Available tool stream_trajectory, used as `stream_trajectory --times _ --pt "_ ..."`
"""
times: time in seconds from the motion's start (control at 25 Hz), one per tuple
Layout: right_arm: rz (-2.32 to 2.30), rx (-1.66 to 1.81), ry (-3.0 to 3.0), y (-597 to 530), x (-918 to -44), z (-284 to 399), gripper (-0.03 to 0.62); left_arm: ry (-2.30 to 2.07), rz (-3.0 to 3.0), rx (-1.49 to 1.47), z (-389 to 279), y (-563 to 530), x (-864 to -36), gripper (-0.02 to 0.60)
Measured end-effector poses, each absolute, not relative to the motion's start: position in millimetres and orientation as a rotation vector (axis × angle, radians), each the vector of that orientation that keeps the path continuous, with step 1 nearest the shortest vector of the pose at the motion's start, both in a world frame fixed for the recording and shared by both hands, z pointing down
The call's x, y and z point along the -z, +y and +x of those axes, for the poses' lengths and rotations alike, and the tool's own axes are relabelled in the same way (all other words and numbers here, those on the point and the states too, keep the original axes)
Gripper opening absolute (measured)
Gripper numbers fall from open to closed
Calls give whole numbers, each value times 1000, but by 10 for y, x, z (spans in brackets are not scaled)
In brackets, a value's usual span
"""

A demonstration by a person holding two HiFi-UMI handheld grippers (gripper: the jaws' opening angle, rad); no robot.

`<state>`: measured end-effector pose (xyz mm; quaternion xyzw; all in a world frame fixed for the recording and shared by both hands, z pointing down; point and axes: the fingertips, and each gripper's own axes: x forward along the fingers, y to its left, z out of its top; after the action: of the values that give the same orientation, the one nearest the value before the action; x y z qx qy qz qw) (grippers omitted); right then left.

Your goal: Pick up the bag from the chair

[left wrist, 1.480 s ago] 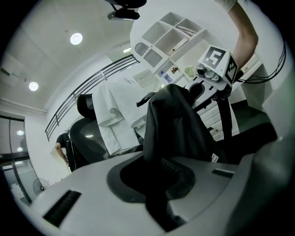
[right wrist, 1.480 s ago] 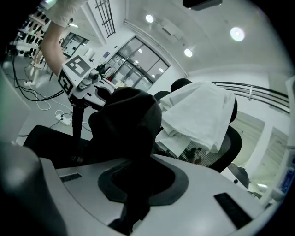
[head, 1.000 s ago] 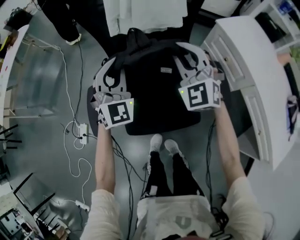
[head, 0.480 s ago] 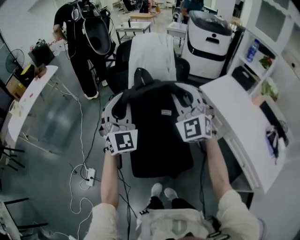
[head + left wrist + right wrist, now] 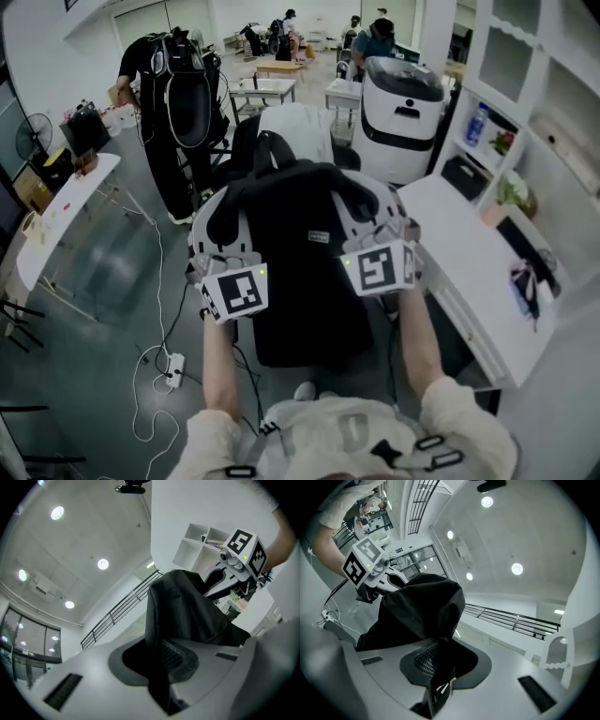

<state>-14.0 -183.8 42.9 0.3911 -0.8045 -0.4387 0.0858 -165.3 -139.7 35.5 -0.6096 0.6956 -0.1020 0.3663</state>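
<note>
Head camera: high on the person, facing steeply down onto the black fabric bag [image 5: 305,281]. Left gripper [image 5: 223,217] and right gripper [image 5: 367,208] cameras: close along their own jaws, tilted toward the white ceiling [image 5: 93,531]. Each shares the bag and the opposite gripper.

Both arms reach forward with elbows bent, the bare left forearm [image 5: 217,366] and right forearm [image 5: 412,342] roughly parallel below the bag [image 5: 305,272]. The left gripper [image 5: 223,208] sits at the bag's upper left, the right gripper [image 5: 367,202] at its upper right. Both point slightly upward, and each has its jaws clamped on a fold of the bag's black fabric.
</note>
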Motion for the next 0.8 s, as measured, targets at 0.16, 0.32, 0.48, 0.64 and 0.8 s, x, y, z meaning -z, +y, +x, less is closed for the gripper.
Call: stream_trajectory --times 0.16,0.32,0.48,0.64,0.8 --pt "1173 1339 -2394 -1598 -368 -42 46 1805 -1528 253 -1550 -1133 -277 35" --pt "1179 1344 -2402 -1403 -372 56 46 1835 -1539 239 -1464 -937 -312 35" --pt "1206 1309 -2407 -1312 -465 125 46 1848 -1563 229 -1408 -855 -408 35" --pt "1226 1273 -2416 -1247 -602 193 46 1847 -1572 250 -1334 -789 -530 35" --pt "1266 1234 -2430 -1221 -675 251 46 1834 -1592 248 -1282 -788 -585 35"
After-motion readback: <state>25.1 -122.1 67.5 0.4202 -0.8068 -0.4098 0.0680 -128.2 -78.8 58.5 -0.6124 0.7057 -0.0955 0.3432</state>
